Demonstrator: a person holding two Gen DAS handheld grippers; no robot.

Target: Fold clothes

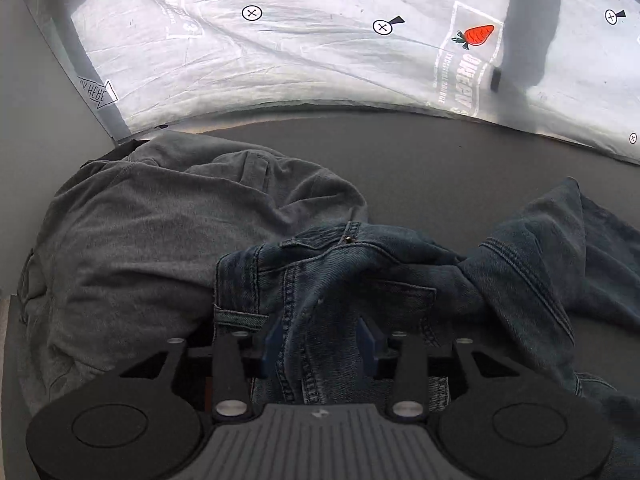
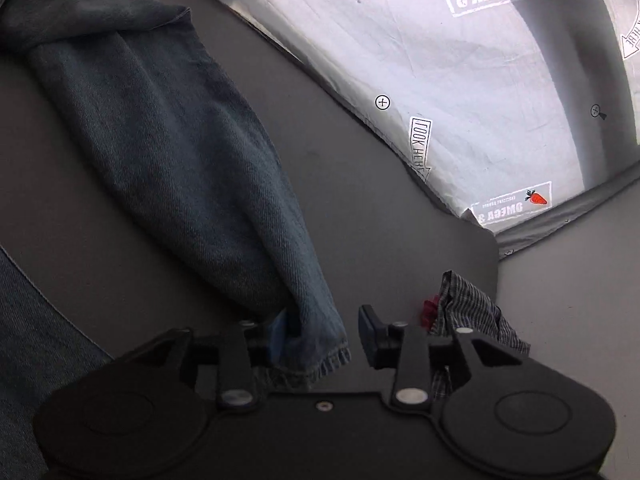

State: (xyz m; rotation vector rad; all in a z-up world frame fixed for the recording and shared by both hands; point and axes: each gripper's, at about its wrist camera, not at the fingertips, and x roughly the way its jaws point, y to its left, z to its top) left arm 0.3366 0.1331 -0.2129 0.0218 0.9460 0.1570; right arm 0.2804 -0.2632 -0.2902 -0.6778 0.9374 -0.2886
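Observation:
A pair of dark blue jeans lies crumpled on the dark grey table, waistband and a belt loop toward me. My left gripper stands over the waist with its blue pads apart, and denim fills the gap loosely. In the right wrist view one jeans leg stretches from the upper left down to its hem. My right gripper is open. The hem rests against the left pad, and a clear gap separates it from the right pad.
A grey garment is heaped left of the jeans. A striped cloth with something red beside it lies near the table's corner. A white printed sheet covers the floor beyond the table edge.

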